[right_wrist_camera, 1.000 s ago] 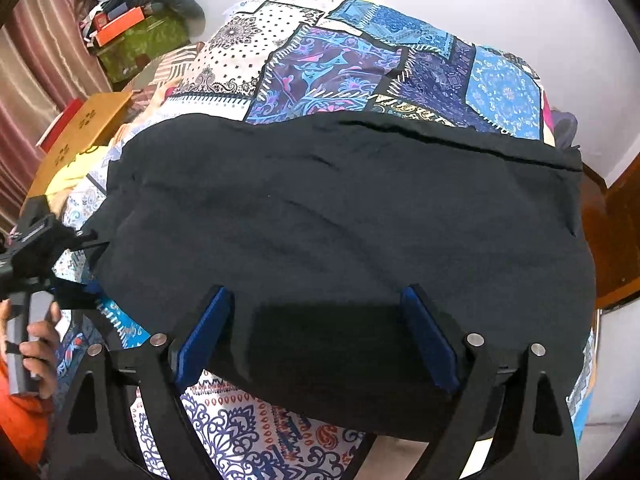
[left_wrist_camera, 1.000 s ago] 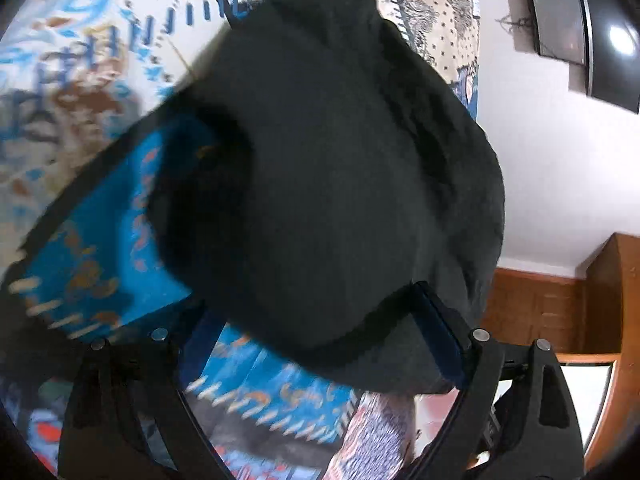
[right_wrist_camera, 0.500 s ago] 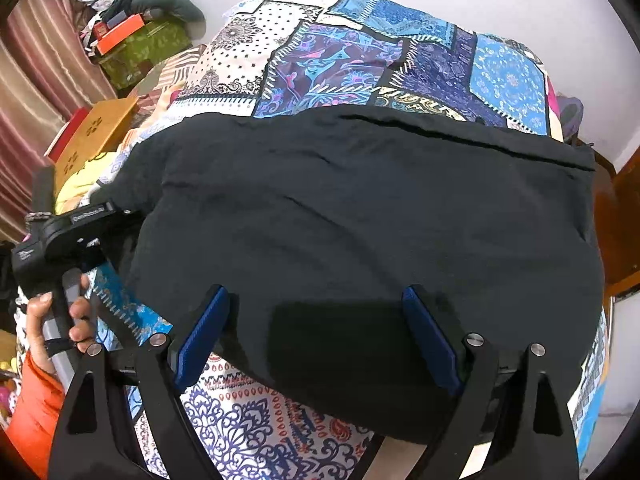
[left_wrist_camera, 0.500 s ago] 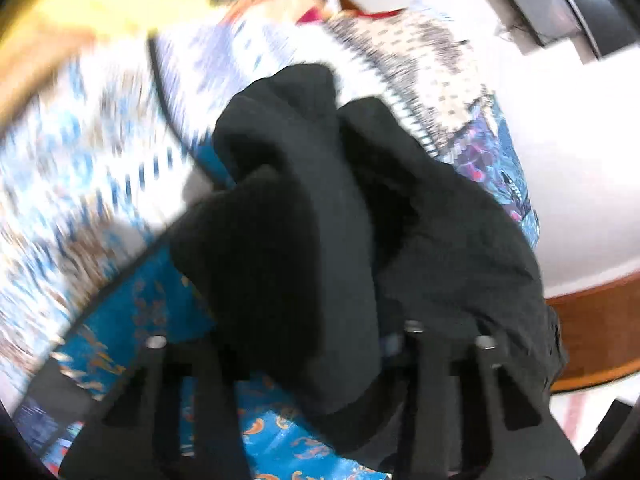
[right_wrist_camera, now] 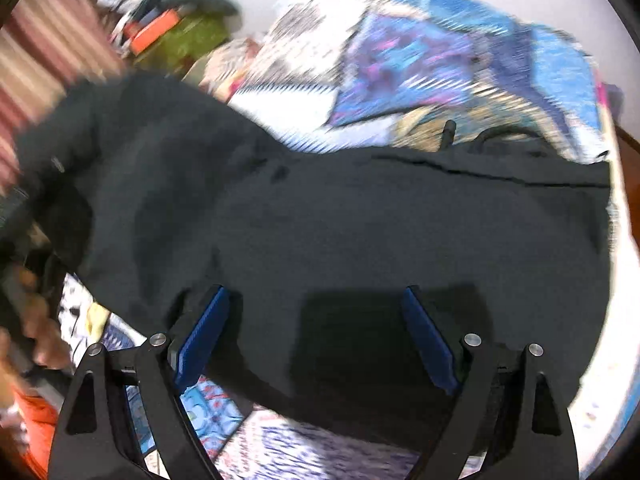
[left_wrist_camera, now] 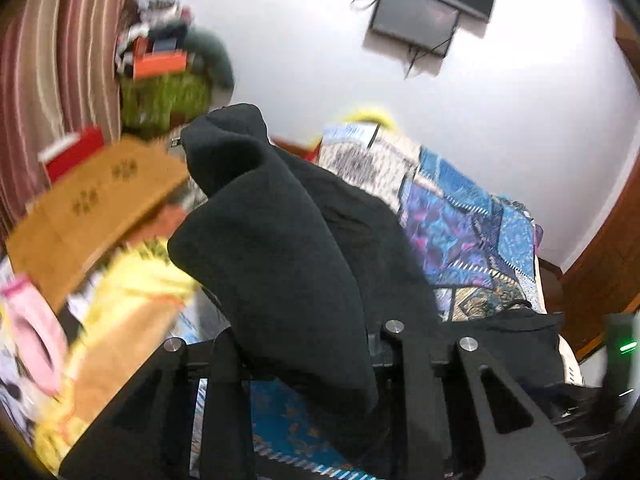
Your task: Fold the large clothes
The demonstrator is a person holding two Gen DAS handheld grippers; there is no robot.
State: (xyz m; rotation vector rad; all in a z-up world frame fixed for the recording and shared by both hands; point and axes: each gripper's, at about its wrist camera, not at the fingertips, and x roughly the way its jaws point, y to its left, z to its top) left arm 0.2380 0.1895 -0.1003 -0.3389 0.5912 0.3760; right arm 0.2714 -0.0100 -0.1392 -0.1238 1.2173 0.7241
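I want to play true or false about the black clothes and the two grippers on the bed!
1. The left gripper has black cloth bunched between its closing jaws. True.
2. The right gripper is squeezed shut. False: its blue pads stand wide apart above the cloth.
3. The garment lies on a patchwork bedspread. True.
4. The garment is bright yellow. False: it is black.
5. A screen hangs on the white wall. True.

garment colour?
Plain black garment, no pattern; clearest in the right wrist view.
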